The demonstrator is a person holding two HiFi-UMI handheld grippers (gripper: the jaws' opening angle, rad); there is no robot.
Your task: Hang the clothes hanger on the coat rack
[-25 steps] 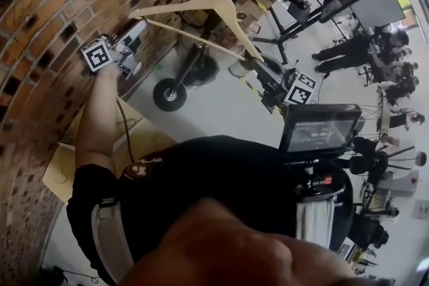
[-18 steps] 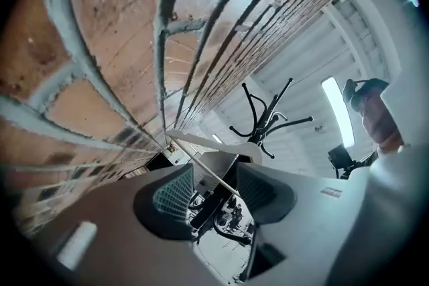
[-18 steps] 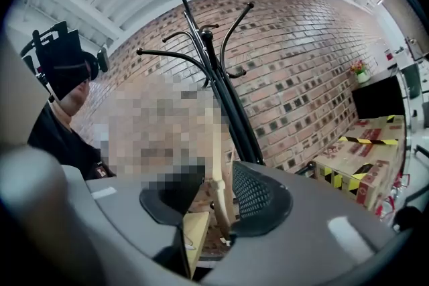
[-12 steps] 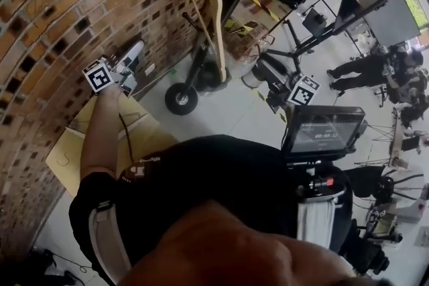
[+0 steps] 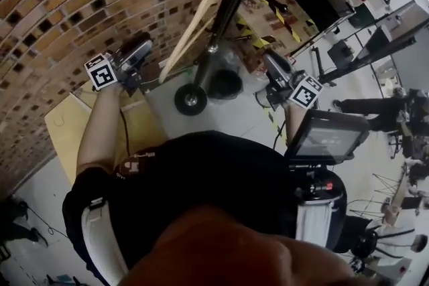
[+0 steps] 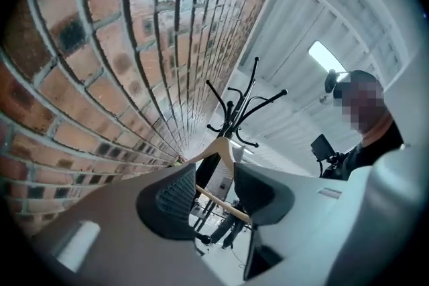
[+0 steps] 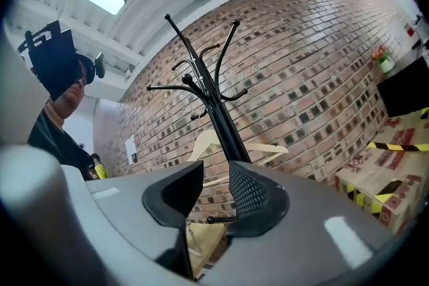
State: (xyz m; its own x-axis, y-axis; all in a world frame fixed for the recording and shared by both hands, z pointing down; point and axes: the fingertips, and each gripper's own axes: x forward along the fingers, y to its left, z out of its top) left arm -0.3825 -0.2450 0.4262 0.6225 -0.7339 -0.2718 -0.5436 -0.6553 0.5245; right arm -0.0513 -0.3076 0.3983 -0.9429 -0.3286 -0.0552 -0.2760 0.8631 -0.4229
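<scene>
**Fingers (image 6: 175, 201) apart, hanger (image 5: 191, 30) on the coat rack (image 5: 231, 3)**

Black and many-armed, the coat rack stands by the brick wall (image 5: 60, 3). The hanger, pale wood with a thin crossbar, hangs on it beside the pole. Both the left gripper (image 5: 142, 45) and right gripper (image 5: 271, 67) have just narrowed their fingers, yet stay open and empty.
</scene>
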